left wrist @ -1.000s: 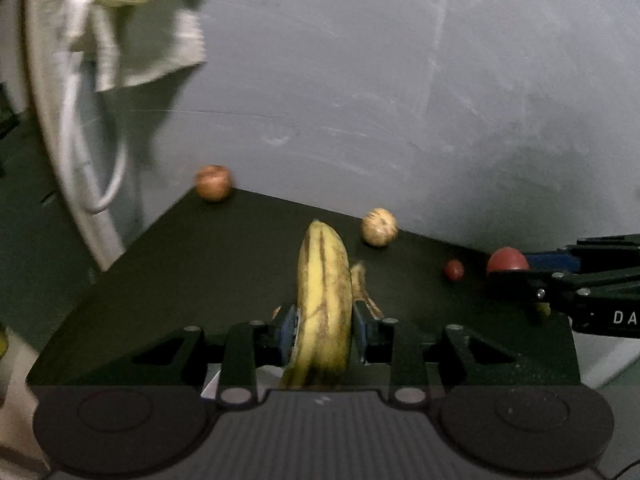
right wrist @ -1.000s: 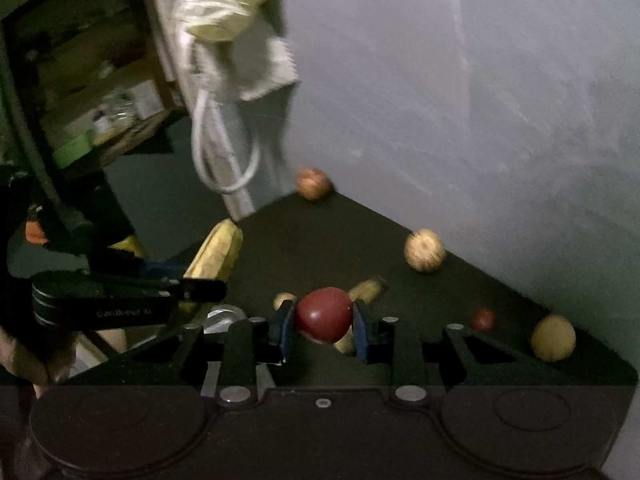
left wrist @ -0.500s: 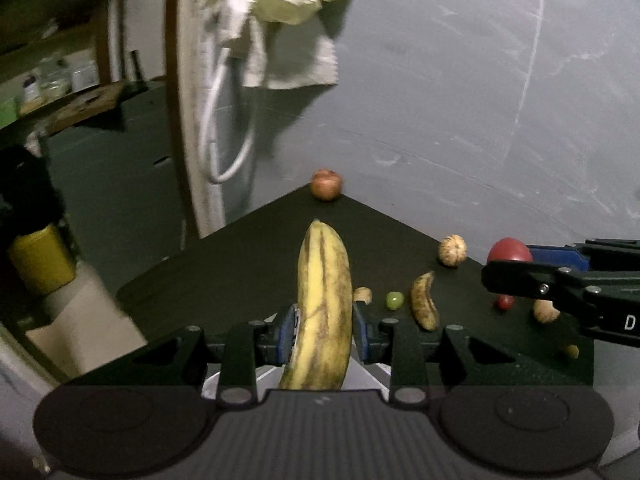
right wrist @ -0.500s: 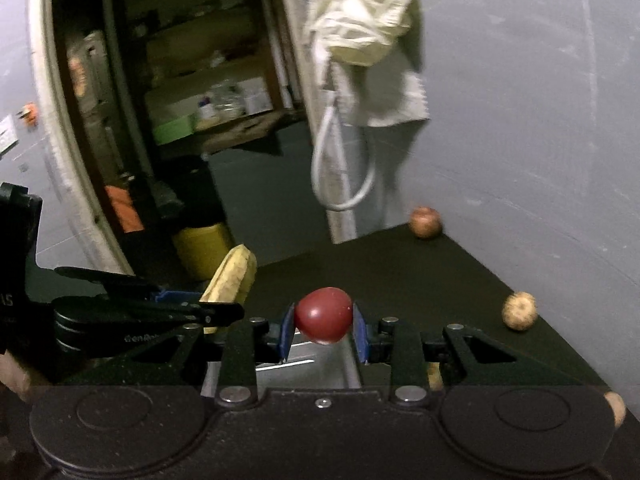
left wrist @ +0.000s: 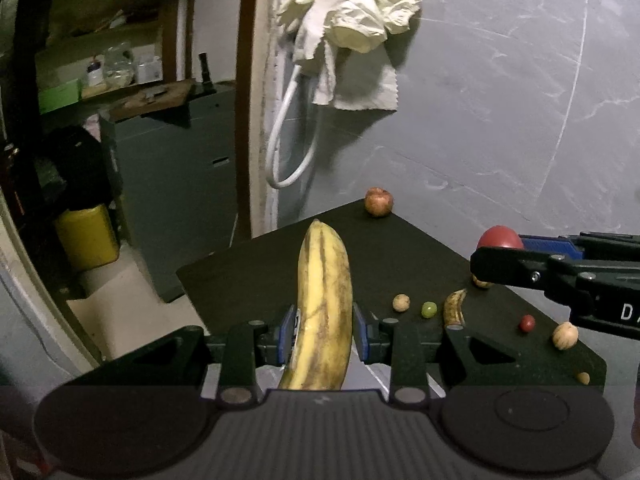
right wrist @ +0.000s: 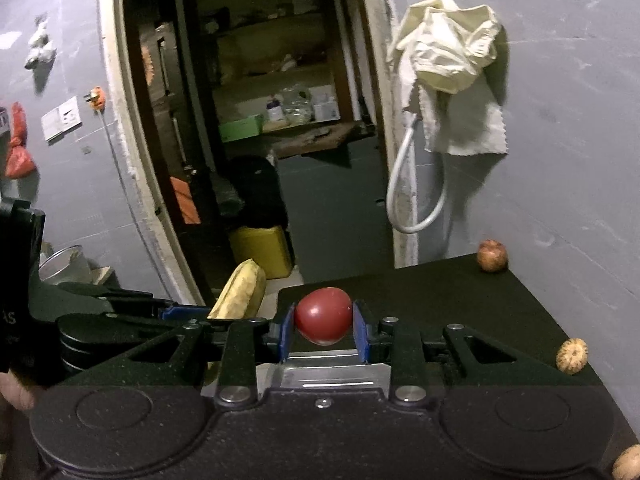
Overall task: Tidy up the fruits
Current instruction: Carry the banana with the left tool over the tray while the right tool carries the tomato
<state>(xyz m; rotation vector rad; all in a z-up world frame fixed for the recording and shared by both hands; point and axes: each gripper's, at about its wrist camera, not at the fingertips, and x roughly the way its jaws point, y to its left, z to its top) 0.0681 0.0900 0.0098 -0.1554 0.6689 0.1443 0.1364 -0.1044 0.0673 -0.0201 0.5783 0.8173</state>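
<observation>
My left gripper [left wrist: 324,330] is shut on a large yellow banana [left wrist: 324,304], held above the near left part of the black table [left wrist: 400,248]. My right gripper [right wrist: 323,330] is shut on a red round fruit [right wrist: 323,314]; it shows at the right of the left wrist view [left wrist: 498,238]. The banana also shows left of it in the right wrist view [right wrist: 240,296]. On the table lie a small brown banana [left wrist: 454,307], a green grape [left wrist: 429,309], a small red fruit [left wrist: 527,323], tan round fruits [left wrist: 401,303] [left wrist: 565,336] and a reddish apple [left wrist: 378,201] at the far corner.
A grey wall [left wrist: 500,120] runs behind the table, with a hanging cloth [left wrist: 352,28] and a white hose loop [left wrist: 288,148]. Left of the table is an open doorway with a yellow canister [left wrist: 86,236] on the floor. A ridged tan fruit [right wrist: 572,355] lies by the wall.
Both grippers have risen and swung left with their fruits still held. The table now looks lower and farther, and the doorway has come into view.
</observation>
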